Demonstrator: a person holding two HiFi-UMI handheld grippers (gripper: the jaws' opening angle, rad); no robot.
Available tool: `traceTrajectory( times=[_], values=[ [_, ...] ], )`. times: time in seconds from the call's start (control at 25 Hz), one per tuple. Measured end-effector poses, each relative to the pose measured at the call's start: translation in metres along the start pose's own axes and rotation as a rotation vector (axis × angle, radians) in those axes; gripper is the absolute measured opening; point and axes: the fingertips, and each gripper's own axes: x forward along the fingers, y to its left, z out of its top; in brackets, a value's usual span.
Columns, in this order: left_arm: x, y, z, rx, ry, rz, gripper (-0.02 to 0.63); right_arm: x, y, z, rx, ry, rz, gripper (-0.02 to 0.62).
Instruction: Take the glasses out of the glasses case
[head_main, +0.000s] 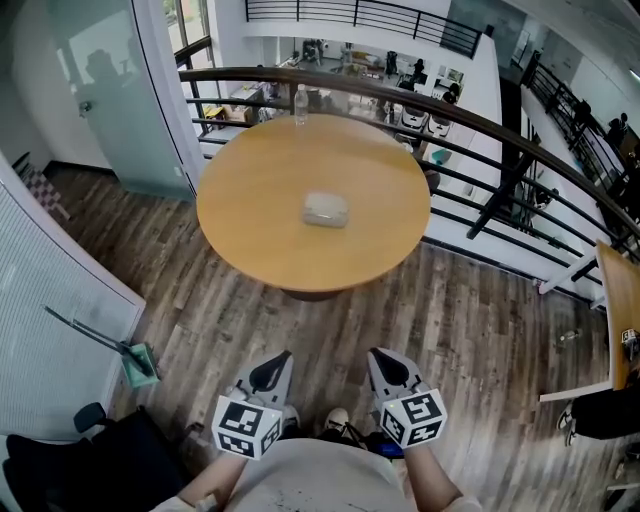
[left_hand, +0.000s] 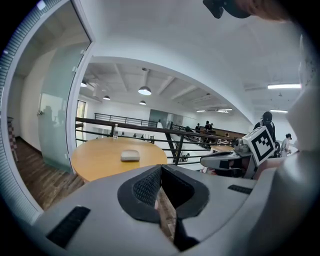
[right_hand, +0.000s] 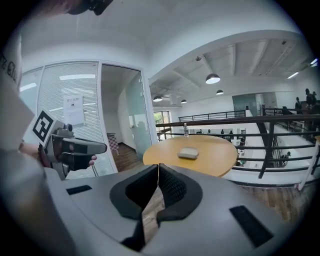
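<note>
Two grey grippers (head_main: 281, 357), black-white marker cubes (head_main: 246, 428)

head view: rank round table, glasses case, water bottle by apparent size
1. round table, by far largest
2. glasses case
3. water bottle, slimmer, though farther from the camera, so its real size against the case is unsure

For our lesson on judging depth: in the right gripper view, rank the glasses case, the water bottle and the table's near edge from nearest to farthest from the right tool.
1. The table's near edge, just ahead and lowest in view.
2. The glasses case, lying mid-table.
3. The water bottle, upright at the table's far rim.
</note>
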Motion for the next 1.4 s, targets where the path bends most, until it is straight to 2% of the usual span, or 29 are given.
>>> traceTrajectory(
  times=[0.12,0.44,0.84,1.16,1.4],
  values=[
    [-0.005,0.008,-0.003,-0.002,-0.001,-0.005,0.023,0.003,0.004,0.001,0.019,-0.008,0.007,0.026],
    [-0.024,0.045,-0.004,-0.009,-0.017,-0.019,0.025,0.018,0.019,0.002,0.058,-0.011,-0.048,0.026],
    [-0.025,0.075,-0.015,-0.011,0.002,-0.084,0.024,0.034,0.038,-0.005,0.097,-0.012,-0.108,0.026],
    [0.006,0.094,-0.006,-0.011,0.003,-0.094,0.023,0.063,0.025,-0.004,0.119,-0.011,-0.103,0.026],
    [0.052,0.113,0.006,-0.023,0.014,-0.088,0.024,0.109,-0.007,0.004,0.127,0.002,-0.074,0.026]
  ],
)
